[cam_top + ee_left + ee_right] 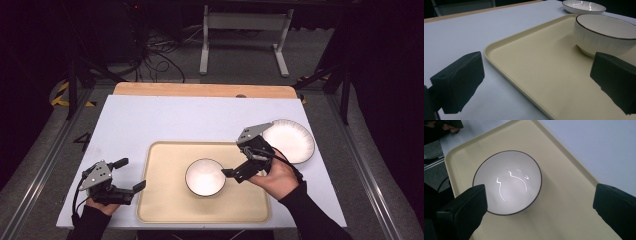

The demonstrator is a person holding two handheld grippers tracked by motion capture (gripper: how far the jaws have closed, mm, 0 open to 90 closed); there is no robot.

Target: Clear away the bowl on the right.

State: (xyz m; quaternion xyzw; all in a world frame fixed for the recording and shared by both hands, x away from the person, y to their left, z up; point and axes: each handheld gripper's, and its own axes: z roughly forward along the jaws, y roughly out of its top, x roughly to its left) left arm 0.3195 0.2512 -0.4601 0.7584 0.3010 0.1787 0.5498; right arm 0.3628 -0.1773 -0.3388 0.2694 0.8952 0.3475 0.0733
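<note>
A white bowl (205, 177) with a dark rim stands upright and empty in the middle of a beige tray (165, 200). My right gripper (234, 161) hovers just right of the bowl, open, with nothing between its jaws. From its own view the bowl (507, 182) lies below and between the jaws, nearer the left one, on the tray (569, 195). My left gripper (131, 174) rests open by the tray's left edge. Its view looks across the tray (536, 75) to the bowl (604, 32). A white plate (288, 140) sits right of the tray.
The tray lies near the front edge of a pale table (175, 120) with a wooden strip (200, 90) along the back. The plate (584, 6) is on the table behind the bowl. Cables and a metal stand (245, 30) are on the floor beyond.
</note>
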